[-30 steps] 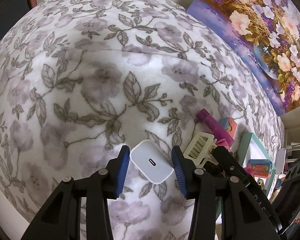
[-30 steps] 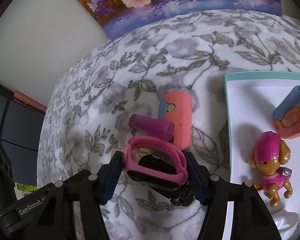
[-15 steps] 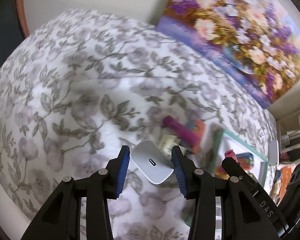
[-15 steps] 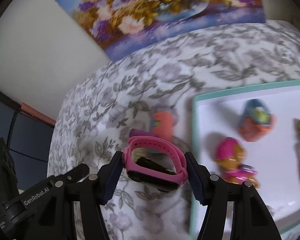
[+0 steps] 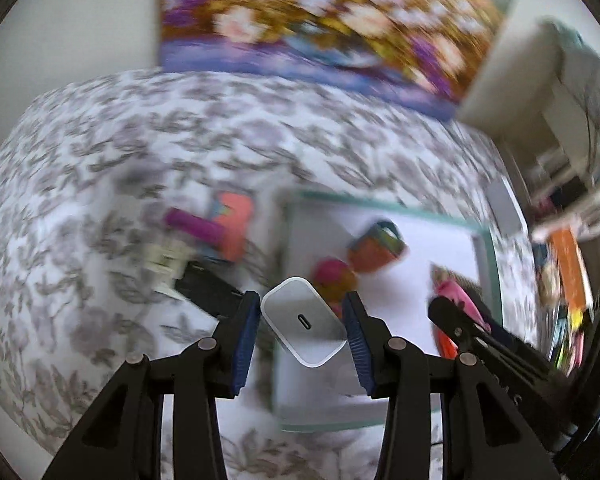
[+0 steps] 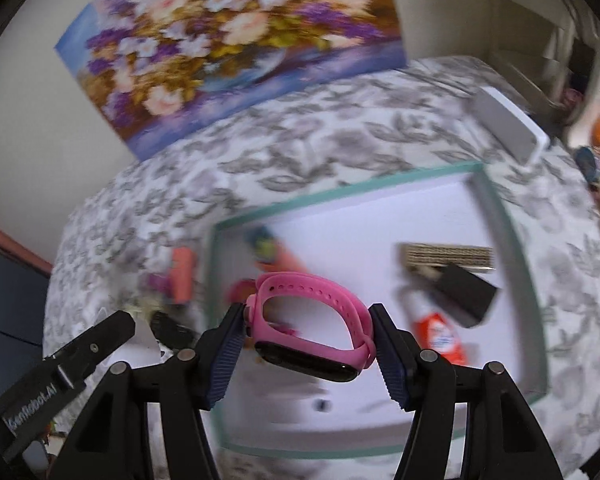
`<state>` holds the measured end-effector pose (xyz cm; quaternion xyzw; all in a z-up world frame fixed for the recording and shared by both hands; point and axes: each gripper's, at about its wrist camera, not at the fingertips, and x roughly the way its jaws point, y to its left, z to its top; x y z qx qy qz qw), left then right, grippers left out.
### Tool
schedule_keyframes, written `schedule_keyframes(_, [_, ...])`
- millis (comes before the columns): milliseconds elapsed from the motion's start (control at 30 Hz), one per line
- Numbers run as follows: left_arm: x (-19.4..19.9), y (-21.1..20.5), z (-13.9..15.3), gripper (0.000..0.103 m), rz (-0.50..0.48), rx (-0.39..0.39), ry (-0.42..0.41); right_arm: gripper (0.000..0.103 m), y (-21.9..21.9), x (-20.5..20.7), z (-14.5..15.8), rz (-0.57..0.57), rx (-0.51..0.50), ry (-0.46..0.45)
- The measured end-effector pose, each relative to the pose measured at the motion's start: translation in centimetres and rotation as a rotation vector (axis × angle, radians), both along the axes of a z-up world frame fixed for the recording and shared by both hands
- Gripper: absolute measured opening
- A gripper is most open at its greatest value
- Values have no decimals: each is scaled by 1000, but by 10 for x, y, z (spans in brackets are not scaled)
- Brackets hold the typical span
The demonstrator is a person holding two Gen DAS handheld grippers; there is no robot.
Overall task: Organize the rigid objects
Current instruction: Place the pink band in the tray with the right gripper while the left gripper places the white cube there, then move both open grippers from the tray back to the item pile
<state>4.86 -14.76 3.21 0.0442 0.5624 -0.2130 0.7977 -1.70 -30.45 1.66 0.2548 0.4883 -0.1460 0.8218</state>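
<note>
Floral cloth (image 5: 100, 152) covers the whole surface, with a flower painting (image 6: 228, 48) leaning against the wall behind it, and on the cloth lies the landmark for everything else: a white tray (image 6: 512, 216) with a teal rim. Both loads hang over that tray. The right gripper (image 6: 308, 344) has its fingers clamped on a pink watch (image 6: 312, 320), band arching up and dark face down, above the tray's near left part; the left gripper (image 5: 302, 324) has its fingers closed narrowly on a white charger (image 5: 304, 320), over the tray's left rim. To finish the step well, I would carry each load on to a bare white patch, lower it close to the tray floor before letting go, and keep the two grippers apart so that neither knocks the other or what already lies inside: a strip of ridged card (image 6: 448, 256), a black block (image 6: 468, 296) and a red-labelled tube (image 6: 436, 332) in the right half, a toy figure (image 5: 334, 276) and an orange-and-blue piece (image 5: 376, 248) in the left half. A purple tube (image 5: 192, 226), an orange block (image 5: 236, 228) and a cream comb-like piece (image 5: 166, 256) wait on the cloth left of the tray. Blur smears nearly all of this, so those small things are named loosely; the watch hides part of the toy figure, the charger's underside is unseen, and the clutter right of the tray cannot be made out.
</note>
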Motion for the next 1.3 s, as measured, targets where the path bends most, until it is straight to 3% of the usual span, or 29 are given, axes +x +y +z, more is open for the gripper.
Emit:
schedule_keyframes(200, [-20, -36, -21, 44, -87, 77, 24, 65, -27, -12, -22, -40, 20, 75])
schedule_keyframes(367, [-17, -35, -35, 44, -80, 107, 55, 65, -37, -16, -34, -46, 76, 84])
schedule_keyframes(867, [-10, -31, -62, 45, -55, 149, 131, 65, -29, -9, -58, -18, 81, 166])
schedule_keyframes(967, [-6, -29, -62, 56, -44, 155, 140, 65, -30, -9, -54, -27, 69, 155])
schedule_keyframes(1033, [-4, -26, -60, 68, -35, 154, 139, 65, -32, -10, -51, -39, 66, 147])
schedule_keyframes(1200, [1, -18, -51, 79, -12, 112, 146, 71, -37, -12, -43, -72, 86, 111])
schedule_keyframes(1300, [5, -12, -45, 81, -1, 94, 142, 75, -36, -12, -36, -73, 67, 93])
